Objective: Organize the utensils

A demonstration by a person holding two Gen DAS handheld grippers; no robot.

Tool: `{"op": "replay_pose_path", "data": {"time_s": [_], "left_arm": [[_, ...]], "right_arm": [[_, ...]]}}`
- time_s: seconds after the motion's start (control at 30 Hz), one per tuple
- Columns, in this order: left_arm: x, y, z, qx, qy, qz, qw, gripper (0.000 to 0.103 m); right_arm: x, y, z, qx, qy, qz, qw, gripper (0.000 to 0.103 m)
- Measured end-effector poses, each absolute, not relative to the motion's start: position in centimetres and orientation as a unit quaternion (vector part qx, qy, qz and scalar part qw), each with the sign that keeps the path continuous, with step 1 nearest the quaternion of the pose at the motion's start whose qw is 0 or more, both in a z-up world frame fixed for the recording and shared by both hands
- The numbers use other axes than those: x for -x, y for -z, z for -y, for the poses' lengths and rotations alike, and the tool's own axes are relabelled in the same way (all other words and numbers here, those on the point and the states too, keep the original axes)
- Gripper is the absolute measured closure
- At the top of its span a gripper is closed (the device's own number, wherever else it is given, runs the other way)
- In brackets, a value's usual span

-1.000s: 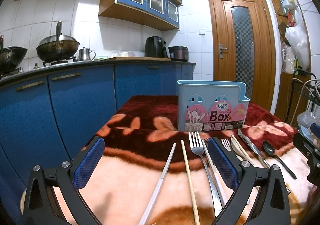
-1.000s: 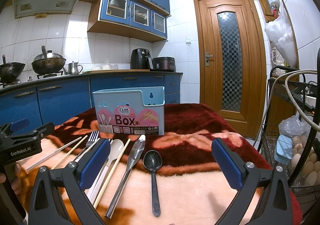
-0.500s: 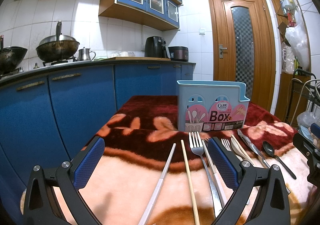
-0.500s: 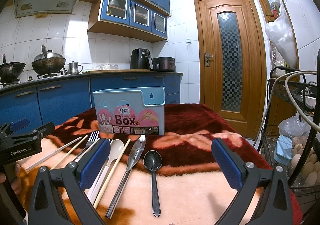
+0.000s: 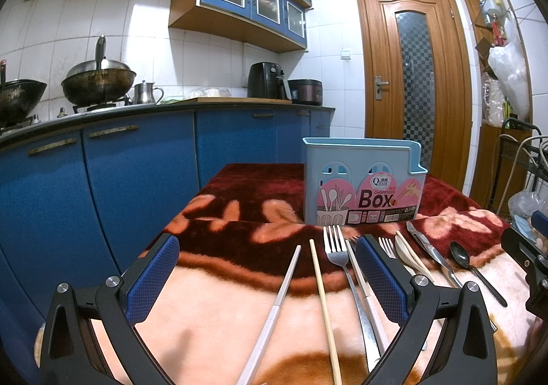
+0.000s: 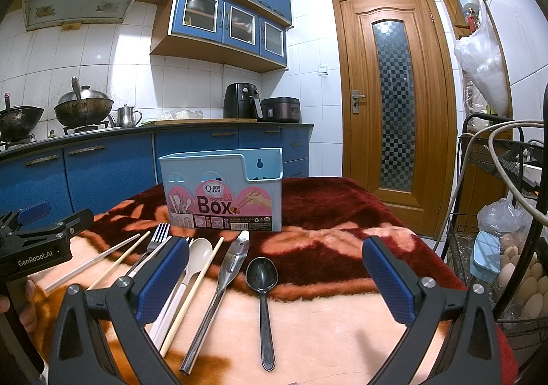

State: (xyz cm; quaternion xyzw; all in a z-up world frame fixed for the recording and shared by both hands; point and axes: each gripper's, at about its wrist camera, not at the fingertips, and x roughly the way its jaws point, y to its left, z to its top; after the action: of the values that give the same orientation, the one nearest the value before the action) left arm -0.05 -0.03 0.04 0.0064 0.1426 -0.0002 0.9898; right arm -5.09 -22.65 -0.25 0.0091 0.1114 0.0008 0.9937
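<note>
My left fingers (image 5: 267, 277) and right fingers (image 6: 275, 277) hang wide, empty, above utensils fanned handles-near before the box (image 6: 222, 193) for easy picking.

The blanket (image 6: 342, 326) lies bare at lower right of the right wrist frame, while utensils crowd lower left, the chopsticks box (image 6: 224, 195) blocks centre and a wire rack (image 6: 496, 248) flanks right.

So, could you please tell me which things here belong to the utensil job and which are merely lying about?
Job: chopsticks box, black spoon, white spoon, knife, fork, chopsticks.
Lying about: wok, kettle, air fryer, eggs.
</note>
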Motion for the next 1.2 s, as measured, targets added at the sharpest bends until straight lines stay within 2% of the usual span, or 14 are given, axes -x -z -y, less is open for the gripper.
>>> {"op": "replay_pose_path", "data": {"time_s": [0.73, 1.07, 1.2], "left_arm": [[0.4, -0.2, 0.1, -0.001, 0.003, -0.144, 0.99, 0.001], [-0.7, -1.5, -0.7, -0.014, 0.002, -0.179, 0.984, 0.001], [-1.6, -1.8, -0.8, -0.032, 0.016, -0.217, 0.976, 0.001]], "right_arm": [[5.4, 0.1, 23.0, -0.019, 0.01, -0.107, 0.994, 0.0], [5.0, -1.1, 23.7, -0.025, -0.004, -0.159, 0.987, 0.0], [4.0, -1.8, 23.7, -0.018, -0.026, -0.207, 0.978, 0.0]]}}
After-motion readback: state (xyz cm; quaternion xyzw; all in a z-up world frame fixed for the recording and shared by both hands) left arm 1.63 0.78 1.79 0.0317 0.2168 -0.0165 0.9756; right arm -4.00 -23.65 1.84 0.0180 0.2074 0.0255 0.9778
